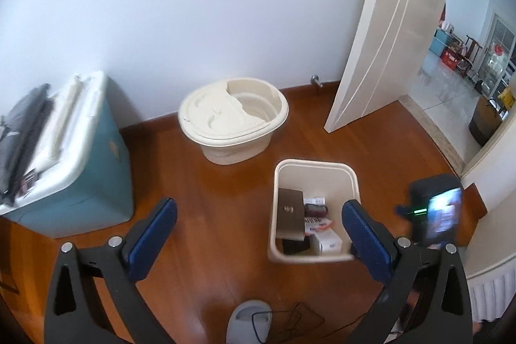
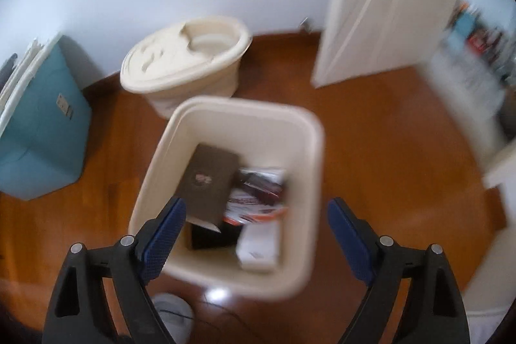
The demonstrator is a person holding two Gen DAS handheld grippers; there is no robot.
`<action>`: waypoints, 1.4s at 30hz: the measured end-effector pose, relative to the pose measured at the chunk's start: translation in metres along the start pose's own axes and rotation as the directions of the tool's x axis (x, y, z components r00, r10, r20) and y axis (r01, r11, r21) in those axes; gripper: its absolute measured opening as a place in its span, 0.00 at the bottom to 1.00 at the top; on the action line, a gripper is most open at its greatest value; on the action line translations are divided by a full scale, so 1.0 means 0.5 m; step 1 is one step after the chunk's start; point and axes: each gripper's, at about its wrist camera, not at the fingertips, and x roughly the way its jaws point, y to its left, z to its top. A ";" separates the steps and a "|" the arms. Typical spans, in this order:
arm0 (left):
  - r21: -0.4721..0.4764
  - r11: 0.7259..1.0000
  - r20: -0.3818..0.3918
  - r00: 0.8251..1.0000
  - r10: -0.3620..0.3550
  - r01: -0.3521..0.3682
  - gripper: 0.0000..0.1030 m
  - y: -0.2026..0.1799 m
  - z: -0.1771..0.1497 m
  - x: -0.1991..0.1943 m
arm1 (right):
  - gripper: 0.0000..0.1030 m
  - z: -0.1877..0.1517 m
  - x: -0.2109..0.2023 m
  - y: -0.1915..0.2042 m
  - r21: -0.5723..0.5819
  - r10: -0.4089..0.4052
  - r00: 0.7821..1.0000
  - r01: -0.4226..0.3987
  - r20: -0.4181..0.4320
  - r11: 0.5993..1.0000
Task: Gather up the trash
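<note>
A cream square trash bin [image 1: 314, 166] stands on the wooden floor. It holds a brown box [image 1: 290, 213], a white box [image 1: 329, 244] and printed wrappers [image 1: 317, 216]. My left gripper [image 1: 258, 211] is open and empty, to the left of the bin, with its right finger over the bin's right side. The right gripper's body with a lit screen [image 1: 440, 208] shows at the right in the left wrist view. My right gripper [image 2: 258, 211] is open and empty above the bin [image 2: 245, 112], over the brown box [image 2: 209, 182] and white box [image 2: 259, 242].
A cream oval tub with a lid [image 1: 232, 115] stands by the white wall. A teal cooler [image 1: 80, 170] sits at the left. A white door [image 1: 387, 31] stands open at the right. A grey device with a cable [image 1: 250, 321] lies on the floor near me.
</note>
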 end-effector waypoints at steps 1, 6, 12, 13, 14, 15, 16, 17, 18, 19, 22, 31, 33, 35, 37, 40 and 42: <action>-0.006 1.000 0.006 1.000 -0.007 0.007 1.00 0.005 -0.015 -0.037 | 0.88 -0.012 -0.083 0.000 0.006 -0.038 0.999 0.038 0.020 0.999; 0.065 0.998 0.044 0.999 -0.015 0.012 1.00 -0.010 -0.116 -0.237 | 0.97 -0.077 -0.375 -0.012 0.086 -0.142 0.983 0.133 0.116 0.987; 0.122 0.990 0.068 0.995 -0.074 0.065 1.00 -0.046 -0.225 -0.435 | 1.00 -0.227 -0.650 -0.029 0.235 -0.261 0.953 0.221 0.153 0.946; 0.125 0.989 0.067 0.994 -0.085 0.076 1.00 -0.051 -0.239 -0.457 | 1.00 -0.253 -0.683 -0.030 0.263 -0.277 0.949 0.232 0.148 0.936; 0.128 0.989 0.067 0.994 -0.089 0.080 1.00 -0.055 -0.253 -0.478 | 1.00 -0.282 -0.716 -0.030 0.272 -0.284 0.949 0.240 0.139 0.932; 0.126 0.988 0.061 0.994 -0.095 0.087 1.00 -0.059 -0.269 -0.504 | 1.00 -0.304 -0.738 -0.029 0.268 -0.295 0.947 0.253 0.131 0.930; 0.118 0.989 0.059 0.994 -0.095 0.088 1.00 -0.058 -0.281 -0.520 | 1.00 -0.327 -0.759 -0.027 0.271 -0.320 0.940 0.279 0.120 0.921; 0.108 0.991 0.057 0.994 -0.089 0.082 1.00 -0.057 -0.292 -0.535 | 1.00 -0.355 -0.787 -0.026 0.288 -0.366 0.925 0.326 0.097 0.900; 0.097 0.993 0.057 0.995 -0.076 0.070 1.00 -0.057 -0.305 -0.549 | 1.00 -0.373 -0.801 -0.024 0.300 -0.385 0.919 0.346 0.083 0.889; 0.093 0.994 0.059 0.996 -0.067 0.061 1.00 -0.057 -0.315 -0.560 | 1.00 -0.387 -0.813 -0.023 0.306 -0.387 0.919 0.348 0.077 0.886; 0.093 0.995 0.036 0.998 -0.044 0.041 1.00 -0.063 -0.336 -0.565 | 1.00 -0.428 -0.855 -0.020 0.344 -0.382 0.922 0.337 0.070 0.876; 0.087 0.995 -0.002 0.999 -0.053 0.053 1.00 -0.076 -0.360 -0.580 | 1.00 -0.458 -0.926 -0.011 0.389 -0.445 0.888 0.371 0.118 0.843; 0.084 0.996 0.009 0.999 -0.041 0.040 1.00 -0.075 -0.355 -0.583 | 1.00 -0.458 -0.927 -0.014 0.396 -0.451 0.885 0.376 0.113 0.838; 0.084 0.996 0.020 0.999 -0.029 0.028 1.00 -0.074 -0.354 -0.586 | 1.00 -0.459 -0.929 -0.017 0.400 -0.457 0.882 0.379 0.118 0.834; 0.084 0.996 0.019 1.000 -0.024 0.022 1.00 -0.074 -0.351 -0.585 | 1.00 -0.459 -0.928 -0.018 0.397 -0.464 0.879 0.389 0.110 0.831; 0.094 0.995 0.019 1.000 -0.018 0.016 1.00 -0.079 -0.351 -0.584 | 1.00 -0.461 -0.935 -0.018 0.407 -0.469 0.876 0.391 0.110 0.826; 0.096 0.995 0.023 1.000 -0.018 0.016 1.00 -0.083 -0.351 -0.584 | 1.00 -0.464 -0.935 -0.021 0.416 -0.473 0.875 0.393 0.107 0.820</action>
